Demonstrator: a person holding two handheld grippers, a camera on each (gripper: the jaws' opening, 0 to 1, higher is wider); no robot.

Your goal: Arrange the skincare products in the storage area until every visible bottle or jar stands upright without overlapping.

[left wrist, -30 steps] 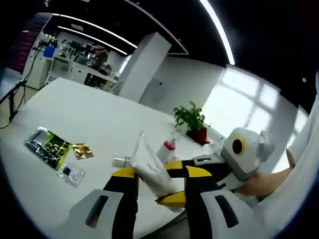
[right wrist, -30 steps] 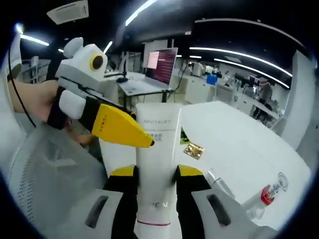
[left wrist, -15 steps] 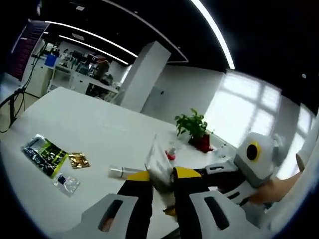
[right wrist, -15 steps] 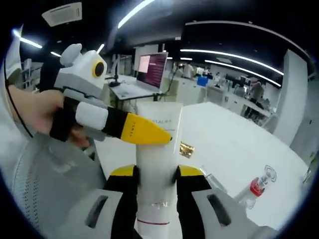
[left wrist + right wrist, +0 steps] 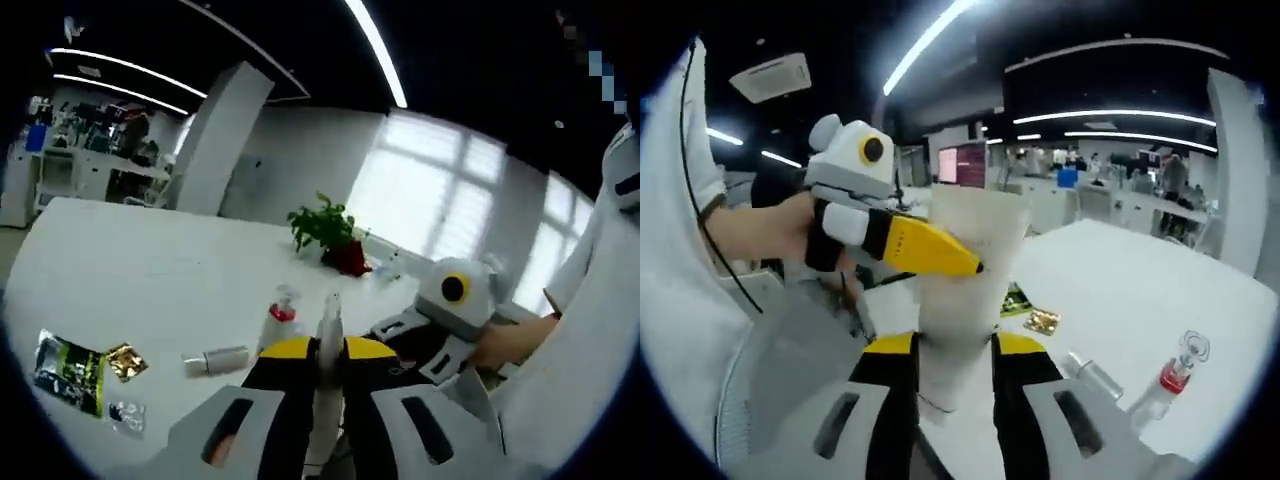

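Both hand-held grippers were closed on one white tube, held in the air above the bench. In the right gripper view, the right hand-held gripper (image 5: 955, 345) clamped the white tube (image 5: 965, 290) low down, while the left hand-held gripper (image 5: 975, 266) came in from 9 o'clock with its yellow jaws pinching the tube's upper end.

In the left gripper view, the left hand-held gripper (image 5: 328, 348) showed the tube edge-on between its jaws. On the white bench (image 5: 120, 270) stood a red-collared spray bottle (image 5: 280, 322); a small vial (image 5: 217, 359) lay on its side at its 8 o'clock. Sachets (image 5: 70, 368) lay at 8 o'clock, well apart.
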